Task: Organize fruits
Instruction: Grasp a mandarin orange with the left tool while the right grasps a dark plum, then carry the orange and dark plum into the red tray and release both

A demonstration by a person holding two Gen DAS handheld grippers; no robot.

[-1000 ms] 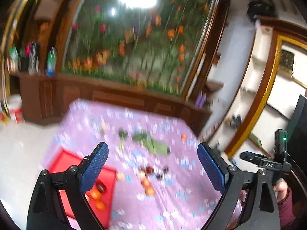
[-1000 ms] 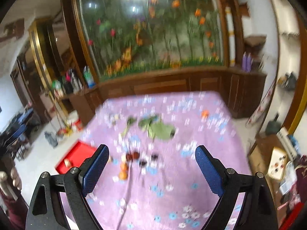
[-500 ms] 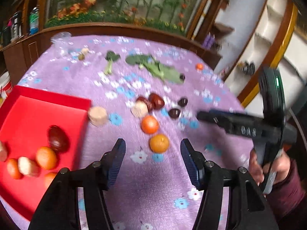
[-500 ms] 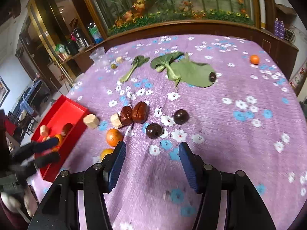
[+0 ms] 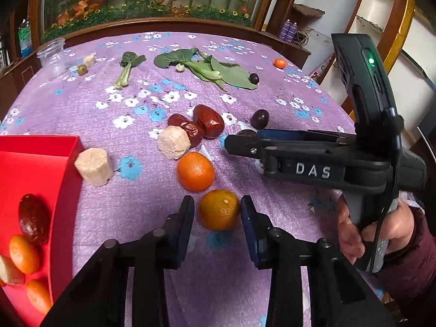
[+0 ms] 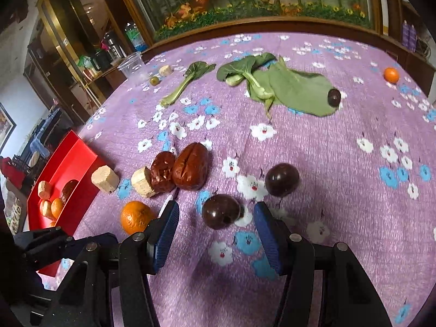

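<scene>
Nearest in the left wrist view, clamped between the pads of the left tool (image 5: 216, 203): the near orange (image 5: 219, 209), resting on the table (image 5: 122, 204) under its purple flowered cloth. Just been closing, now narrow, with both pads against the fruit's sides.

Just past it, a second orange (image 5: 195, 171), free and outside the jaws. To the left at the table's edge, a red tray (image 5: 32, 163) already holding small oranges, a red date and pale chunks.

To the right, gripped by a hand (image 5: 376, 229) in a dark red sleeve, the right tool (image 6: 215, 208). Half-wide after closing partway, straddling a dark round fruit (image 6: 220, 211) with a gap to each pad, so nothing gripped. Beyond its right pad, a second dark fruit (image 6: 282, 179), outside the jaws.

Farther in, two red dates (image 6: 190, 169) touching side by side, with a pale chunk (image 6: 141, 181) against them and another (image 5: 94, 166) just beside the tray.

Farthest, leafy greens (image 6: 297, 90) with one more dark fruit on a leaf, a lone small orange (image 6: 391, 75) off to the right, and a clear plastic cup (image 5: 53, 57) at the far left.
</scene>
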